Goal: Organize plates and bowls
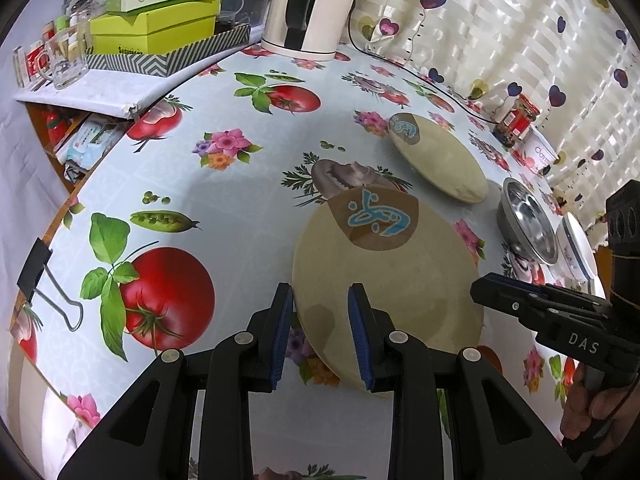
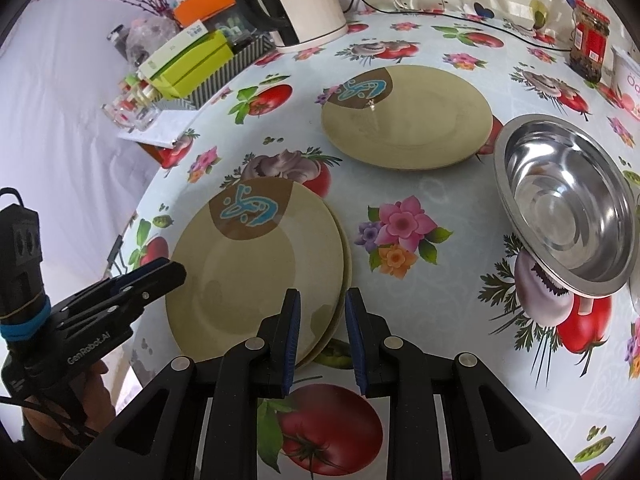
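Note:
Two beige plates with a brown-and-blue emblem lie stacked, the top plate (image 2: 248, 272) slightly offset over the lower plate (image 2: 347, 264). In the left wrist view the same stack (image 1: 384, 276) fills the middle. My left gripper (image 1: 320, 336) is open, its pads straddling the stack's near-left rim without pressing it. My right gripper (image 2: 323, 336) is open over the stack's right rim. Each gripper also shows in the other's view, the left gripper (image 2: 176, 270) and the right gripper (image 1: 478, 290). A third plate (image 2: 408, 120) lies farther back, a steel bowl (image 2: 568, 204) to its right.
A white bowl with a blue rim (image 1: 580, 248) sits past the steel bowl (image 1: 528, 224). A white kettle (image 2: 304, 4) with its cable, green boxes (image 1: 156, 28) and a jar (image 2: 590, 40) line the back. A binder clip (image 1: 44, 280) grips the tablecloth at the left edge.

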Action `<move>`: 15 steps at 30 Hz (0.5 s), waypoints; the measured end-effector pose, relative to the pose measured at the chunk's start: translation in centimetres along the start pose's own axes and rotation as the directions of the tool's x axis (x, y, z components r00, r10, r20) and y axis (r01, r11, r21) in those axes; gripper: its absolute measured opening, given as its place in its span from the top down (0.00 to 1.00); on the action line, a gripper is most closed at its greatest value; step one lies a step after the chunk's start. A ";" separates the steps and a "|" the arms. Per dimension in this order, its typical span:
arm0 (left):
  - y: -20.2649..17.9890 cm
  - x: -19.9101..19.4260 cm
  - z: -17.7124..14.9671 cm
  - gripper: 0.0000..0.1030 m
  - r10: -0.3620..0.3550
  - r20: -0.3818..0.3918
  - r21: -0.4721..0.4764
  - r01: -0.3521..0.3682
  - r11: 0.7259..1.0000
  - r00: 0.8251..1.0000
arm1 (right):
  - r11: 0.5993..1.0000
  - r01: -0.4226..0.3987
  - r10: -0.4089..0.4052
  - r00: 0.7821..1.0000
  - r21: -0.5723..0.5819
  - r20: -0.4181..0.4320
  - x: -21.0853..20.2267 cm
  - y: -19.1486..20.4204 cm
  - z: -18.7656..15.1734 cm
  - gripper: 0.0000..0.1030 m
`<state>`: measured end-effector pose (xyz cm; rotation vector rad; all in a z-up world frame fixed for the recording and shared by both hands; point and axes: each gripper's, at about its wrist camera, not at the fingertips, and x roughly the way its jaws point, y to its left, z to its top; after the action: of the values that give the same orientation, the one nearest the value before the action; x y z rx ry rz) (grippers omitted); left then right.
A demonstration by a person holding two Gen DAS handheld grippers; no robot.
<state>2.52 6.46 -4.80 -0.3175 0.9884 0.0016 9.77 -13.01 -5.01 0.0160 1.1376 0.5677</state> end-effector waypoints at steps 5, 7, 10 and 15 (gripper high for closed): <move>-0.1 -0.3 -0.1 0.71 0.006 0.011 -0.003 -0.006 1.000 1.000 | 1.000 -0.001 0.001 1.000 -0.003 0.005 -0.2 0.1 0.0 0.78; -0.1 -0.7 0.0 0.71 0.010 0.020 -0.004 -0.010 1.000 1.000 | 1.000 -0.003 0.003 1.000 -0.002 0.010 -0.4 0.1 0.1 0.78; -0.3 -1.2 0.2 0.71 0.023 0.031 0.000 -0.023 1.000 0.999 | 1.000 -0.004 0.003 1.000 0.002 0.024 -0.9 0.0 0.2 0.78; -1.1 -2.3 0.7 0.71 0.029 0.054 0.016 -0.030 0.999 0.998 | 1.000 -0.012 0.012 0.998 -0.006 0.053 -2.4 0.2 0.3 0.77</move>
<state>1.97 5.90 -2.25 -0.2857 0.9395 0.0285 9.23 -13.80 -2.83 0.0325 1.0843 0.5781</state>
